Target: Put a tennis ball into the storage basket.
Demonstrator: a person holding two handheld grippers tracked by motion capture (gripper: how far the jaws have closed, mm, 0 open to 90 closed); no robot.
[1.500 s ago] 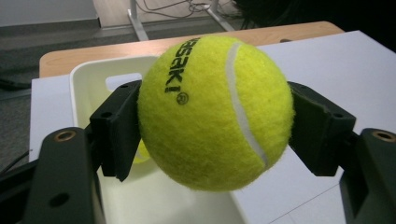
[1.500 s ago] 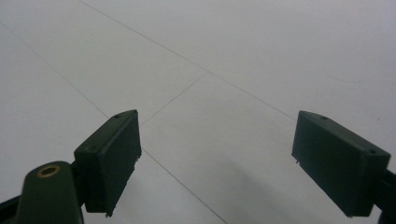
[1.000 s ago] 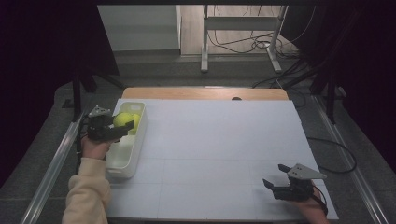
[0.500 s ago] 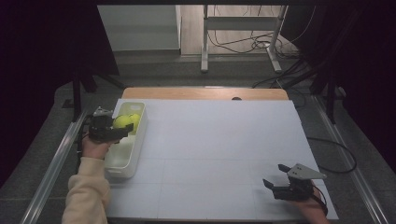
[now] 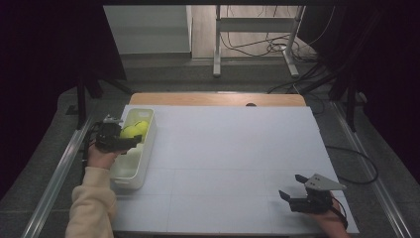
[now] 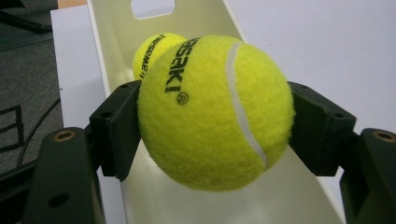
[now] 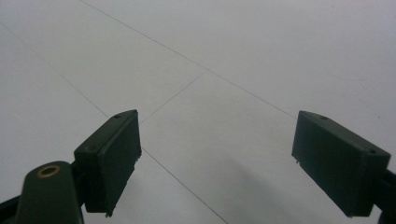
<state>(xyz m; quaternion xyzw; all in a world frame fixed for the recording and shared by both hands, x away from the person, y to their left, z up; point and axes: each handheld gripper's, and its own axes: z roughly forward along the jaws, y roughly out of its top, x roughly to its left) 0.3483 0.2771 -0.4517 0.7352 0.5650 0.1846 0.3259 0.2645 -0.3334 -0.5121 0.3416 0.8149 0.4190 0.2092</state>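
My left gripper (image 6: 212, 121) is shut on a yellow tennis ball (image 6: 215, 112), one jaw pressing each side of it. It holds the ball above a long white bin (image 6: 116, 42), and a second tennis ball (image 6: 152, 49) lies in the bin behind. In the high view the left gripper (image 5: 124, 141) is over the bin (image 5: 133, 171) at the table's left edge, with the held ball (image 5: 129, 133) beside the other ball (image 5: 142, 126). My right gripper (image 5: 292, 186) rests open near the front right corner. Nothing is between its jaws (image 7: 217, 158).
A white sheet (image 5: 233, 158) covers the table, with a wooden strip (image 5: 213, 99) showing at the far edge. Metal rails run along both sides. Cables and a stand's legs lie on the floor beyond the table.
My left gripper, with the ball, has shifted slightly toward the near side over the bin. The right gripper has stayed put.
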